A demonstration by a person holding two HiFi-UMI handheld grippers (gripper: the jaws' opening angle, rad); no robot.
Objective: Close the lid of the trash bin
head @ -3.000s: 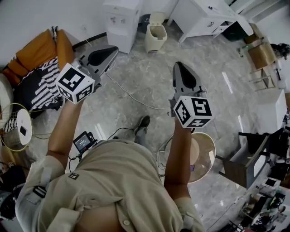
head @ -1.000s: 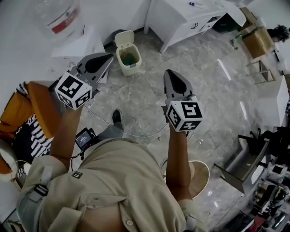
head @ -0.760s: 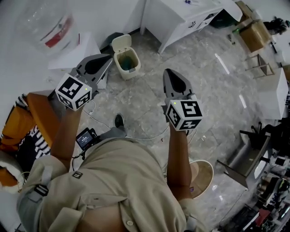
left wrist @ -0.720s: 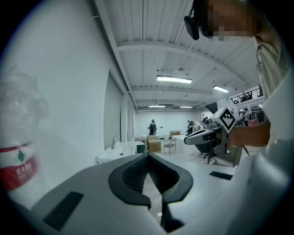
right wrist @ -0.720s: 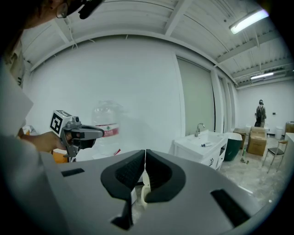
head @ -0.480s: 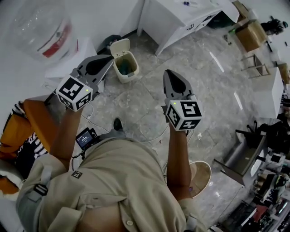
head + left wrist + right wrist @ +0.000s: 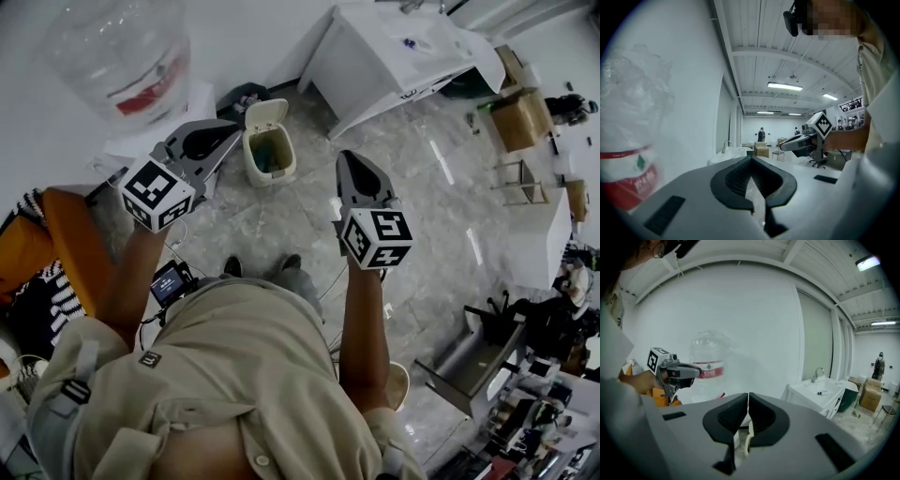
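Observation:
A small cream trash bin (image 7: 270, 150) stands on the marble floor by the wall, its lid (image 7: 265, 112) tipped up and back, with a green bag inside. My left gripper (image 7: 232, 125) hangs just left of the bin and above it, jaws shut and empty; in its own view (image 7: 751, 159) the tips meet. My right gripper (image 7: 345, 156) is held to the right of the bin, also shut and empty (image 7: 748, 394). A cream edge (image 7: 749, 440) shows through the hollow behind the right jaws; it may be the bin.
A large water bottle (image 7: 122, 56) sits on a white dispenser left of the bin. A white sink cabinet (image 7: 394, 47) stands to the right. An orange chair (image 7: 66, 244) is at the left, a cardboard box (image 7: 520, 117) far right. People stand far off (image 7: 761, 135).
The person has walked up to the bin; it has come from the far end of the floor to just ahead, between the two grippers. Both grippers stay shut.

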